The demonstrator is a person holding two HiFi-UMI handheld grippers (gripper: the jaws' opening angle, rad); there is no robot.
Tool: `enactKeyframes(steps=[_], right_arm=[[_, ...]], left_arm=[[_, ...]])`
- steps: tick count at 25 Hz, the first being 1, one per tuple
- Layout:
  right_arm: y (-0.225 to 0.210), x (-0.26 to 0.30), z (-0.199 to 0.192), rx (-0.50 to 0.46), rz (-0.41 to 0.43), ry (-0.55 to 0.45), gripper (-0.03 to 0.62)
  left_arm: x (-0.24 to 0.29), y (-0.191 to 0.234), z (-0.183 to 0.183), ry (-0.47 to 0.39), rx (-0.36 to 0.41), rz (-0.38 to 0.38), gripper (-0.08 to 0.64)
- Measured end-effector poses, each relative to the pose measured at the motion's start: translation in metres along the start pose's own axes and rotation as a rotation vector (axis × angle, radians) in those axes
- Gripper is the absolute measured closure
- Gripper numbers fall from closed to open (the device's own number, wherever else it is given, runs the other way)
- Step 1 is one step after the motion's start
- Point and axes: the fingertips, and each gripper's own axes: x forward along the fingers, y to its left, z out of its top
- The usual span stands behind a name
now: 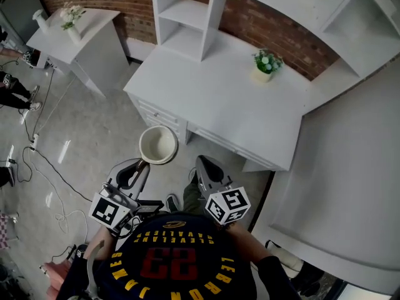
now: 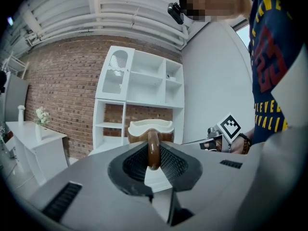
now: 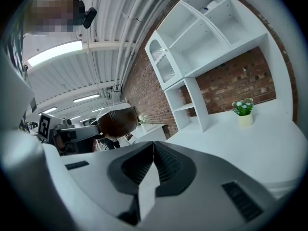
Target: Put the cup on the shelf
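Observation:
The cup (image 1: 158, 145) is cream inside and brown outside. It hangs in the air in front of the white desk (image 1: 231, 105), and my left gripper (image 1: 144, 163) is shut on its brown handle (image 2: 153, 149). In the left gripper view the cup (image 2: 149, 128) stands upright just past the jaws. My right gripper (image 1: 202, 162) is beside it on the right, shut with nothing between its jaws (image 3: 153, 146). From that gripper's view the cup (image 3: 117, 121) shows at the left. The white shelf unit (image 1: 187, 17) stands on the desk's far side, its compartments (image 2: 144, 81) open.
A small potted plant (image 1: 267, 64) sits on the desk near the brick wall. A white side table (image 1: 81, 39) with a vase of flowers (image 1: 72, 22) stands at the left. Cables (image 1: 44, 161) lie on the floor. A second white counter (image 1: 350, 186) runs along the right.

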Motion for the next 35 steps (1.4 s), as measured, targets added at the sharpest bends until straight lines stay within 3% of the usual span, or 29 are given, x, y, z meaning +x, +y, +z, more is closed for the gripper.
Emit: enactKeyframes(steps=[14, 23, 30, 35], right_arm=[[-0.106, 0.085, 0.060, -0.047, 0.125, 0.018, 0.586], [-0.127, 0.125, 0.075, -0.039, 0.175, 0.015, 0.586], [-0.136, 0.147, 0.072, -0.040, 0.158, 0.039, 0.586], [-0.145, 0.172, 0.081, -0.049, 0.113, 0.039, 0.586]], left_arm=[[0.123, 0.052, 0.022, -0.007, 0.020, 0.139, 0.512], [0.151, 0.084, 0.029, 0.004, 0.024, 0.216, 0.512], [0.159, 0.110, 0.018, 0.026, 0.007, 0.223, 0.512], [0.178, 0.143, 0.016, 0.021, 0.013, 0.187, 0.512]])
